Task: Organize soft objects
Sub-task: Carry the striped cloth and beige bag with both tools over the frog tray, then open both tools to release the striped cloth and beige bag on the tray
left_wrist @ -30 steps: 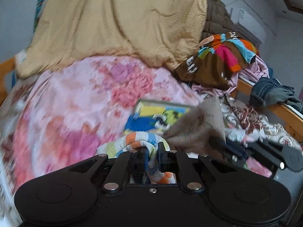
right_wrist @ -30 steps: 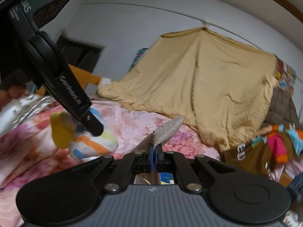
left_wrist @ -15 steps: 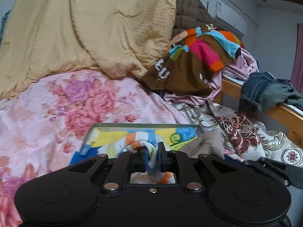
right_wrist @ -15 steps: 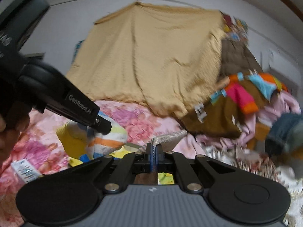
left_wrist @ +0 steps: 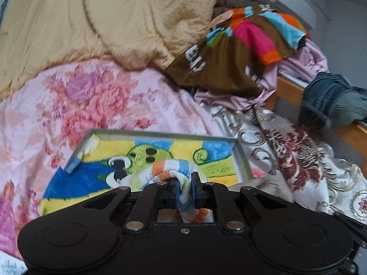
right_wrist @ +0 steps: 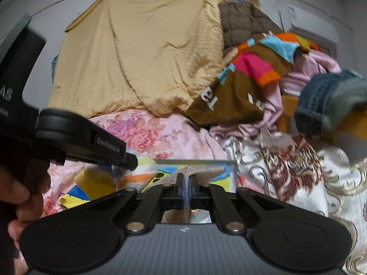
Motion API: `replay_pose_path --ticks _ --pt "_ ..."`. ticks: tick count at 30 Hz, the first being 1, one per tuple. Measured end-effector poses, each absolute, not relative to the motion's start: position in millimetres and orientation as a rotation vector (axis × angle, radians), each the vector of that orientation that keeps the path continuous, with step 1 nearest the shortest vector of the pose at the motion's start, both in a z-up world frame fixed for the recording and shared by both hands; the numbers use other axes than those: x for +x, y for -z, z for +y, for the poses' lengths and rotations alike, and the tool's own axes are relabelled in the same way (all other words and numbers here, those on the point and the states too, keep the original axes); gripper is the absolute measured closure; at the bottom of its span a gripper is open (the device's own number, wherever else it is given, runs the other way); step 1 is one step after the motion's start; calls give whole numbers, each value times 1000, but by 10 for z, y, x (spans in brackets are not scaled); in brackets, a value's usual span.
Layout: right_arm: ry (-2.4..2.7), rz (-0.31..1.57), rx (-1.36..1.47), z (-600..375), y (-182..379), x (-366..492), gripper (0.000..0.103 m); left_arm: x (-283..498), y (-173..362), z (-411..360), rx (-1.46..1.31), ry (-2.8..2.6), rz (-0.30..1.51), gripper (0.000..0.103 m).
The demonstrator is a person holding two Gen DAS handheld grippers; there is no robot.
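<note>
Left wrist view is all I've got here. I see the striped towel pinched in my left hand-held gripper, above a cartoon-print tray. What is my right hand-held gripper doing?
Observer: The right hand-held gripper is shut on a grey-brown woven cloth.
Operator: Where is that cloth relative to the tray?
Observer: In the right wrist view it hangs in front of the tray, near its right rim.
Operator: And the striped towel from that side?
Observer: The striped towel bunches under the tip of the left hand-held gripper, with a yellow part drooping at the left.
</note>
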State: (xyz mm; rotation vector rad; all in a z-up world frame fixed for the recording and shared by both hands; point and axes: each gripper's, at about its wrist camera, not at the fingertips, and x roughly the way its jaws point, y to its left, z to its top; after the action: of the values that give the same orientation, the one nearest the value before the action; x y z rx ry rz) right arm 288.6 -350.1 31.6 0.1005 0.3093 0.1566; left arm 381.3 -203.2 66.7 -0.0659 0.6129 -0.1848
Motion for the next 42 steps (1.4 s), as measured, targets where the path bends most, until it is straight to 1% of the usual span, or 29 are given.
replay_pose_path --ticks 5,9,12,14,15,19,21,22,23,27,29,30,32,34,42 --pt "-146 366 165 -3655 -239 2984 97 3962 -436 -1990 -113 128 696 91" --pt "-146 410 221 -3734 -165 3071 96 4021 -316 -1928 -139 99 726 90" --pt "-140 428 237 -3758 -126 3098 93 4035 -251 -1910 -126 74 744 90" --pt "-135 439 246 -3768 -106 3107 88 4022 -208 -1896 -113 59 752 90" --pt "-131 442 248 -3774 -98 3113 87 4013 -194 -1884 -112 54 755 90" --pt "-118 445 249 -3778 -89 3105 86 3983 -195 -1849 -117 32 765 85" --pt "-107 444 242 -3772 -97 3105 79 3980 -215 -1840 -118 23 773 81" --pt "-101 443 237 -3769 -97 3100 70 3976 -229 -1831 -122 18 776 78" --pt "-96 443 233 -3770 -96 3096 65 3970 -240 -1825 -125 14 778 75" --pt "-76 438 225 -3790 -98 3073 59 3913 -289 -1800 -132 4 775 65" --pt "-70 427 222 -3800 -105 3053 52 3856 -313 -1787 -133 0 755 53" --pt "-67 423 219 -3804 -109 3044 50 3829 -322 -1777 -134 -2 745 49" --pt "-63 412 214 -3810 -119 3018 46 3760 -341 -1756 -136 -5 723 38" --pt "-59 401 208 -3813 -131 2994 42 3677 -364 -1730 -136 -2 697 31" --pt "-60 308 163 -3732 -230 2765 21 3354 -491 -1559 -187 52 632 18"
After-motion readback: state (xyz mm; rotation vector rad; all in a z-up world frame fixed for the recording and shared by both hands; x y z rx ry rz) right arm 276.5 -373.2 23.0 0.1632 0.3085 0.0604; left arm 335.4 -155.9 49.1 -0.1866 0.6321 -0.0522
